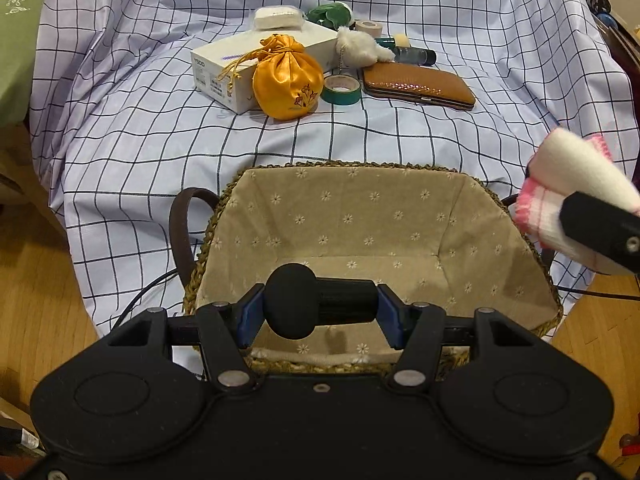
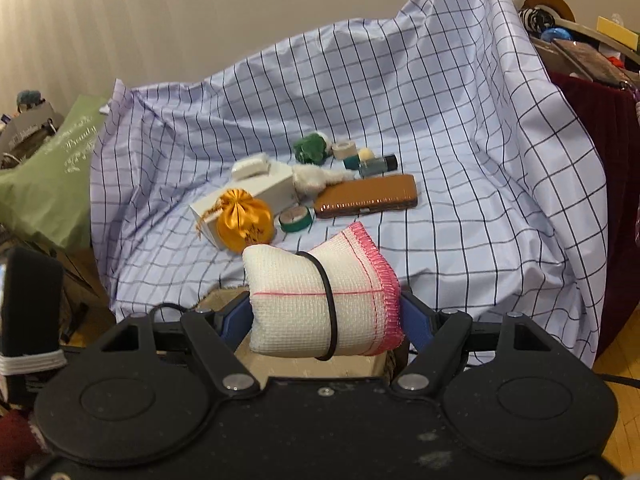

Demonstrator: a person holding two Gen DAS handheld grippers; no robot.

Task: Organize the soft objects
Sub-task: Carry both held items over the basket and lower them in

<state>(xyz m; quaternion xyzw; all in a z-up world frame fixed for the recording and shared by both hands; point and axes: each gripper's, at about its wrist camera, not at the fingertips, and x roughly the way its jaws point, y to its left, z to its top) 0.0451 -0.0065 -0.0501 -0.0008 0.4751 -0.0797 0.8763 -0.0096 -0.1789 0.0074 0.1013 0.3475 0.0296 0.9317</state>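
Checked cloth (image 1: 440, 128) covers the surface in the left wrist view, with wooden floor at the edges. At 6 o'clock the left gripper (image 1: 318, 312) grips a black foam-looking roller (image 1: 316, 300) between its blue pads, jaws closed partway on it, over a woven basket (image 1: 500, 204) lined in beige flowered fabric. At 12 o'clock lie a white box (image 1: 216, 68), an orange pouch (image 1: 288, 80), a green tape roll (image 1: 341, 90) and a brown case (image 1: 418, 86), close together. At 3 o'clock a rolled white towel (image 1: 576, 176) with pink edging is pinched by a black finger of the right gripper (image 1: 600, 224), just beside the basket's right rim.

Plain wall stands behind the draped cloth (image 2: 460, 140) in the right wrist view. At 6 o'clock the right gripper (image 2: 326, 316) clamps the towel (image 2: 292, 308), jaws held apart by its width. It is a woven white roll with thin pink lines, a fringed pink hem at the right end and a black band around it. Below it a bit of the basket (image 2: 224, 296) shows. At 11 o'clock sit the pouch (image 2: 244, 224), box (image 2: 276, 188), tape (image 2: 295, 219) and case (image 2: 366, 198).
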